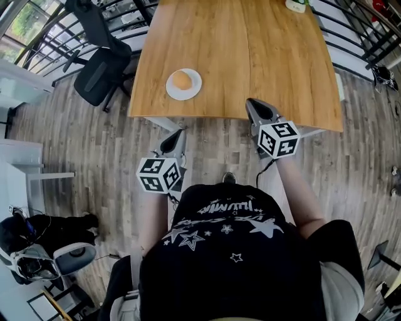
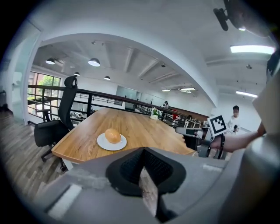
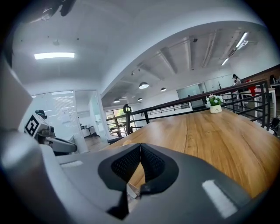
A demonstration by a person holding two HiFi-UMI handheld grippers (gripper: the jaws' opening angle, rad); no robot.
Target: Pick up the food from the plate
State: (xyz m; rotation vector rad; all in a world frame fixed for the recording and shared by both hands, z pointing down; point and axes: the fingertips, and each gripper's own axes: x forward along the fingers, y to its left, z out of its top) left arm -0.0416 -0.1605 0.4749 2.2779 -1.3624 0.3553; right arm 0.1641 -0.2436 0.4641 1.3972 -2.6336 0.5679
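Observation:
A round orange-brown bun [image 1: 182,79] lies on a small white plate [image 1: 193,90] near the front left corner of the wooden table [image 1: 263,56]. My left gripper [image 1: 177,133] hovers over the floor just short of the table's front edge, shut and empty. In the left gripper view the bun [image 2: 113,135] and plate [image 2: 103,144] lie ahead, beyond the shut left gripper [image 2: 143,149]. My right gripper [image 1: 252,101] reaches the table's front edge, right of the plate. The right gripper [image 3: 140,145] is shut with nothing held, and bare tabletop lies ahead of it.
A black office chair [image 1: 100,69] stands left of the table. A small white pot with a plant [image 1: 296,5] sits at the table's far end. Black railings [image 1: 351,31] run behind and beside the table. A white desk [image 1: 25,169] is at far left.

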